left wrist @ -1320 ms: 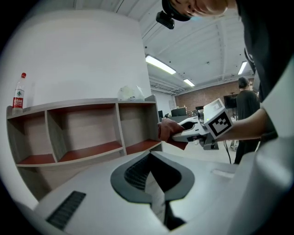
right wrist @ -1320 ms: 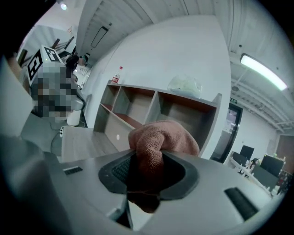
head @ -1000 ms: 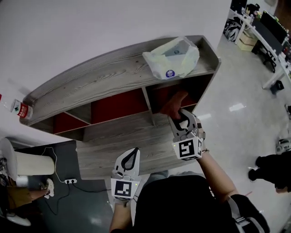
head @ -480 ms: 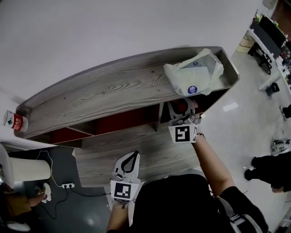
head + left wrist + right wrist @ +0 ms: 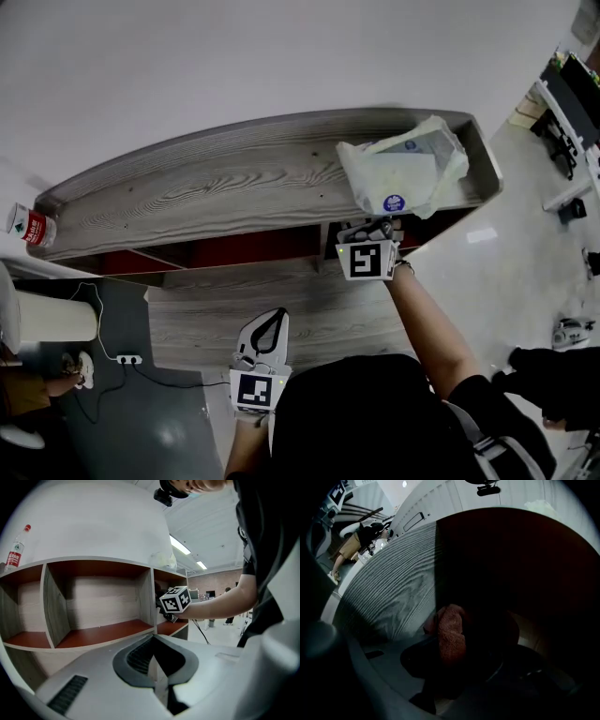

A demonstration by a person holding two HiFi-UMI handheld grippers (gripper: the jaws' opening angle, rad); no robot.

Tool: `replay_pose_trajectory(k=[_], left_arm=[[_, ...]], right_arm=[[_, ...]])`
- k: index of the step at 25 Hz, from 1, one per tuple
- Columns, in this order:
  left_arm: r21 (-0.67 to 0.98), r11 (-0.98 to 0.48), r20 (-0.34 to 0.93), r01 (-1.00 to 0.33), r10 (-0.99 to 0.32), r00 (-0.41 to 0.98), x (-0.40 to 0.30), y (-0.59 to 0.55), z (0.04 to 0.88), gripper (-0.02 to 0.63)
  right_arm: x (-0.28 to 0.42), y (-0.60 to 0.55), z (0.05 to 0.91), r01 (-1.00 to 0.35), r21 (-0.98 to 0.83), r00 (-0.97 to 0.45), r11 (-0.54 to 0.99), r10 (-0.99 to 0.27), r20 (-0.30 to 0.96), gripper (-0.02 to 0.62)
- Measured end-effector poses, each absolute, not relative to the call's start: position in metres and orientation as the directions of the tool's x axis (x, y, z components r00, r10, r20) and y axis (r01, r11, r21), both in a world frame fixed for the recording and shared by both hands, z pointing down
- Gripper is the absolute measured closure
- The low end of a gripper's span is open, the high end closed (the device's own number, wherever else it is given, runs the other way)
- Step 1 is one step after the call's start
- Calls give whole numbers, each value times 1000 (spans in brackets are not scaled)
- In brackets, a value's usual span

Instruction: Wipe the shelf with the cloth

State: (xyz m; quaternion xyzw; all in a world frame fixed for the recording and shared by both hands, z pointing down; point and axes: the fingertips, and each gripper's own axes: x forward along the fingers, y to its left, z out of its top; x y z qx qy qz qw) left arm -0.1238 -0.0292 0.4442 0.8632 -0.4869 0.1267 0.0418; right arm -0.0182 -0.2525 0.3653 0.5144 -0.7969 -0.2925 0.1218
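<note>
- Right gripper (image 5: pixel 458 659): jaws clamped on the rust-coloured cloth (image 5: pixel 450 632), which bunches up between them. The gripper is reached inside the end compartment of the shelf (image 5: pixel 216 192), at about 1 o'clock from the person in the head view.
- Left gripper (image 5: pixel 273 319): jaws together with nothing between them, held low at 6 o'clock, well apart from the work.
- Cloth location: inside that compartment, just beside the grey wood-grain side panel (image 5: pixel 391 590), which lies at 10 o'clock in the right gripper view. The interior is dark, so contact with the floor board cannot be confirmed.
- Step judged in hand: wiping the compartment interior.
- Recommendation: bear on the board with the cloth, not the jaw tips. Sweep from the back wall outward in overlapping passes, then work the corner by the panel.
- Risk: a plastic bag (image 5: pixel 403 173) sits on the top board, at 12 o'clock of the right gripper, so an abrupt lift of the wrist could strike the top edge. The bottle (image 5: pixel 26 227) at the 9 o'clock end is well apart.
</note>
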Motion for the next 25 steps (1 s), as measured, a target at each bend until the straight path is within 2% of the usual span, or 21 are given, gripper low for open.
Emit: replay_pose_trajectory(k=[5,17,25], left_arm=[[-54,-500,276,-864,-839,468,-111,-30,448,600],[-26,-480,270,-877,-848,457,-91,-32,453,600],[-55,-519,317,-853,-819,478,-79,-34,467,600]], right_arm=[[-19,-253,377,-736,584,-479,341,-873,-95,485],[-10,-258,471,-648,572,-460,503,-857,232,483],[19,-262,484,-638,592,-379,493,-870,316,483]])
